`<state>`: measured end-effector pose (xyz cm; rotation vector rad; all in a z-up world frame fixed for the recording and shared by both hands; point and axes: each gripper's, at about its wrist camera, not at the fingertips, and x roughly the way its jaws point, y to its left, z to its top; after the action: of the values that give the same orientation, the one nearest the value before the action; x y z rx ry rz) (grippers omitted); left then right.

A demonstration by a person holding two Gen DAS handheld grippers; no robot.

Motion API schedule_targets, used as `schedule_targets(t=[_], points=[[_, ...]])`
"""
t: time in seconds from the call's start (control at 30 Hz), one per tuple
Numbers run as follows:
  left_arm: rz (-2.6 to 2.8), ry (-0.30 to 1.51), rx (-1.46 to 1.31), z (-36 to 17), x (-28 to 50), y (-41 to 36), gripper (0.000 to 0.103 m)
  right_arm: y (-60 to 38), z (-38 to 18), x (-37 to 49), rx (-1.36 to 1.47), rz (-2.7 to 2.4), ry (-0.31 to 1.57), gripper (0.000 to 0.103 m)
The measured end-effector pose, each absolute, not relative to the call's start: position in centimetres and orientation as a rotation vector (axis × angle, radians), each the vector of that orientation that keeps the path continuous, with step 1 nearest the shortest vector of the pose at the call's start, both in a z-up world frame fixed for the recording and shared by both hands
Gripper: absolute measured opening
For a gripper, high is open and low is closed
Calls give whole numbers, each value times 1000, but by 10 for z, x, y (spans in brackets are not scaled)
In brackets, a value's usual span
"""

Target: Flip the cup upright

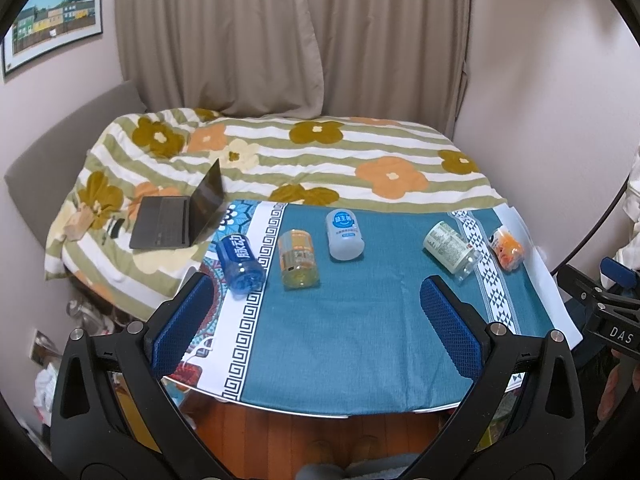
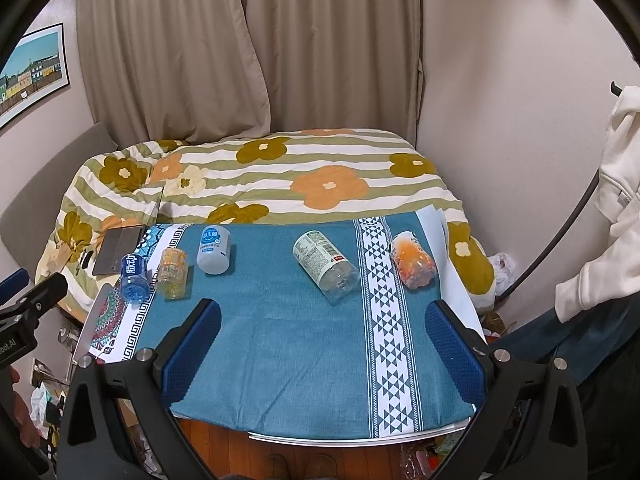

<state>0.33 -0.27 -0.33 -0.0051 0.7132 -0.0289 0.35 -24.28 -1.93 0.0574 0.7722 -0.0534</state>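
Observation:
Several cut bottle cups lie on a blue tablecloth [image 1: 352, 320]. From left: a blue cup [image 1: 240, 263] [image 2: 135, 274], a yellow-orange cup [image 1: 298, 265] [image 2: 172, 272], a white cup with a blue label [image 1: 344, 235] [image 2: 214, 250], a clear cup with a green-white label [image 1: 450, 252] [image 2: 325, 266], and an orange-patterned cup [image 1: 507, 249] [image 2: 413, 260]. All lie on their sides. My left gripper [image 1: 316, 304] is open and empty, above the table's near edge. My right gripper [image 2: 324, 332] is open and empty, also at the near edge.
A bed with a flowered quilt [image 1: 320, 160] stands behind the table, with an open laptop [image 1: 180, 212] on it. Curtains [image 1: 280, 32] hang behind. A white garment [image 2: 616, 200] hangs at the right. Clutter lies on the floor at the left [image 1: 88, 316].

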Motion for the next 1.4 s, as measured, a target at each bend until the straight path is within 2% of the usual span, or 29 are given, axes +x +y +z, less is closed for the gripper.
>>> schedule_targets(t=[0.73,1.1,1.4], points=[[29,744,-52,-2,14,0,103,-242,-16,11,36,16,768,102],[181,846,-97,-25,64,49,103,-236,-35,52,-2,195,823,102],[180,1024,-184,-80,151,102,103,-204,-68,109,-21,202,926,102]])
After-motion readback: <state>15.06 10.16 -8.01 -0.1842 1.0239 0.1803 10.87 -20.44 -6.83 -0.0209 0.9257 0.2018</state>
